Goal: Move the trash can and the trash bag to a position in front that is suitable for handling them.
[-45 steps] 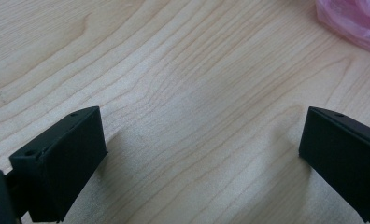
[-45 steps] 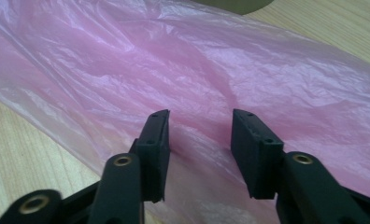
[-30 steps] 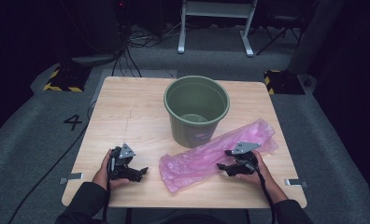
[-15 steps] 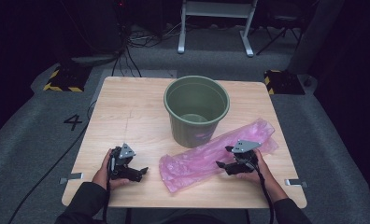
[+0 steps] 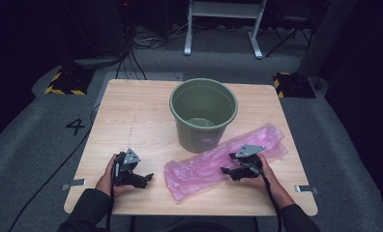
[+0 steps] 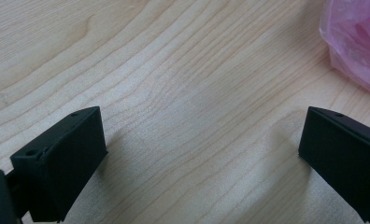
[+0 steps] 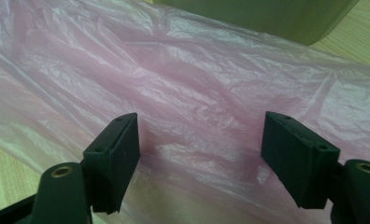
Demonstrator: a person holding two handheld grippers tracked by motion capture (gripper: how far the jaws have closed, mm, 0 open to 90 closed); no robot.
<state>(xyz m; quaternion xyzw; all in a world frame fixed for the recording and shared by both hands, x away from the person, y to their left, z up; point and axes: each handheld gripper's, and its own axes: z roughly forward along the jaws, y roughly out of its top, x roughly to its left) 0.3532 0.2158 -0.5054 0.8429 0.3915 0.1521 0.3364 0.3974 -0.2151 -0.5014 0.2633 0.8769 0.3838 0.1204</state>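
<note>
A crumpled pink plastic bag (image 5: 199, 166) lies flat on the wooden table (image 5: 131, 121), in front of a green bucket (image 5: 199, 137) that stands upright. My right gripper (image 5: 228, 163) rests over the bag's right part. In the right gripper view my right gripper (image 7: 199, 154) stands open; its jaws have just been closing a little, with the bag (image 7: 183, 70) under and between them, and the pads do not press on it. My left gripper (image 5: 148, 178) lies on bare wood left of the bag. Its jaws (image 6: 202, 154) are open with nothing between them, and the bag's edge (image 6: 356, 42) is at the upper right.
The bucket's wall (image 7: 248, 16) rises just beyond the bag. Bare wood (image 6: 174, 70) stretches across the table's left half. Off the table there is grey floor with cables, a metal stand (image 5: 223, 19) behind, and two yellow-black striped blocks (image 5: 64, 82).
My right gripper has shifted slightly over the pink bag. The left gripper, the bag and the bucket lie as before.
</note>
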